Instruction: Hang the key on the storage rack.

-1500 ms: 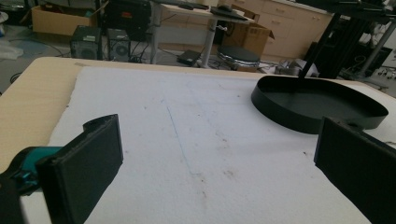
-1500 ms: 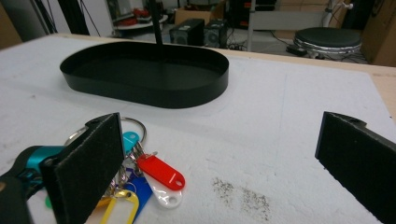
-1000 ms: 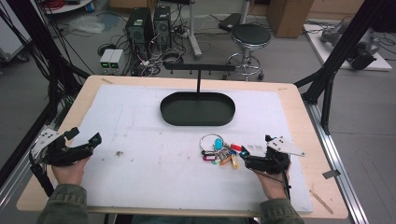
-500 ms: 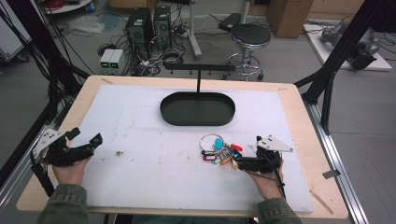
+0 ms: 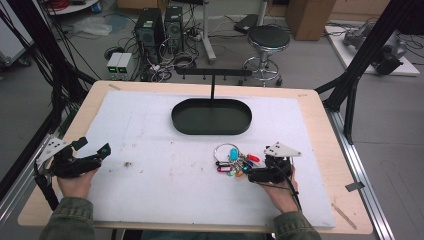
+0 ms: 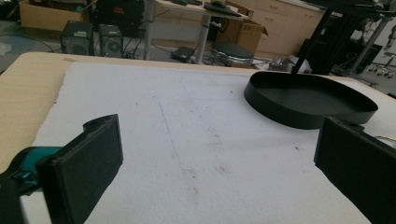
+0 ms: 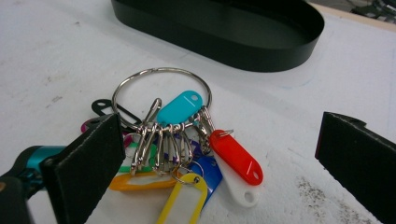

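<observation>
Key ring (image 7: 161,100) with coloured tags (image 7: 232,156) lying flat on white mat (image 7: 56,60), between spread jaws of right gripper (image 7: 215,163). Left gripper (image 6: 210,158) released, nothing between jaws, black tray (image 6: 303,100) beyond.

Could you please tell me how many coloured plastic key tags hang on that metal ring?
At least 6: teal, red, white, blue, yellow, orange; others may hide behind the right gripper.

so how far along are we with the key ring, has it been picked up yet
Not yet. Done: the right hand-held gripper is beside the key ring, its jaws open around the coloured tags. In hand: nothing; the ring lies flat on the white mat. The left hand-held gripper is open and far off. Left: closing, lifting, and probably moving it to the empty black tray.
</observation>
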Demonstrator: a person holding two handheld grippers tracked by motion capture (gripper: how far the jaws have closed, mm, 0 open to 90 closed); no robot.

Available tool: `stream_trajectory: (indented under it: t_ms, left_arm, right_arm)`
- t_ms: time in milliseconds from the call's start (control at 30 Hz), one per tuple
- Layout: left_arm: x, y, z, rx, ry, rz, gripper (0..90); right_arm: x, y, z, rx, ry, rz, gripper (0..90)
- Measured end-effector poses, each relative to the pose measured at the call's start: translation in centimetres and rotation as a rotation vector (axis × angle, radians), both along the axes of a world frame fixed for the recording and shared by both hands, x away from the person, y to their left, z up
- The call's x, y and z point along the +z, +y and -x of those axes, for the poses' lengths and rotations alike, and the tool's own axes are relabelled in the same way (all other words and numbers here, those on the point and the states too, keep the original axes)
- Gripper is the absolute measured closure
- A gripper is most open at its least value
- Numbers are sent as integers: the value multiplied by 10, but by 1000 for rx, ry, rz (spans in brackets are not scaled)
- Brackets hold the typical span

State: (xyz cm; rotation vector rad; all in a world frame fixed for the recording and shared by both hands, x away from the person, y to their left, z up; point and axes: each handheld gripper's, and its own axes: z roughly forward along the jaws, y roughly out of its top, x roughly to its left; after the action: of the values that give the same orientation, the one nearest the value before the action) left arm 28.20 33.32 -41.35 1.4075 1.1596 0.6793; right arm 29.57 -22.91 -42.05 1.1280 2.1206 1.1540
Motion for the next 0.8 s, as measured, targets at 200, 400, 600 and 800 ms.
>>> stream_trajectory:
  t_ms: [200,400,600,800]
  left_arm:
    - [0,0,0,-5,2,-5,17]
    - [0,-1,-1,-7,5,-3,17]
    - [-1,-1,-1,-15,8,-2,17]
    - [-1,-1,-1,-17,10,2,17]
  right_arm:
    - [-1,3,-7,24,42,12,5]
    - [-5,6,-18,55,119,28,5]
    - [-9,11,-27,82,160,63,24]
    - [-9,13,-37,94,186,76,52]
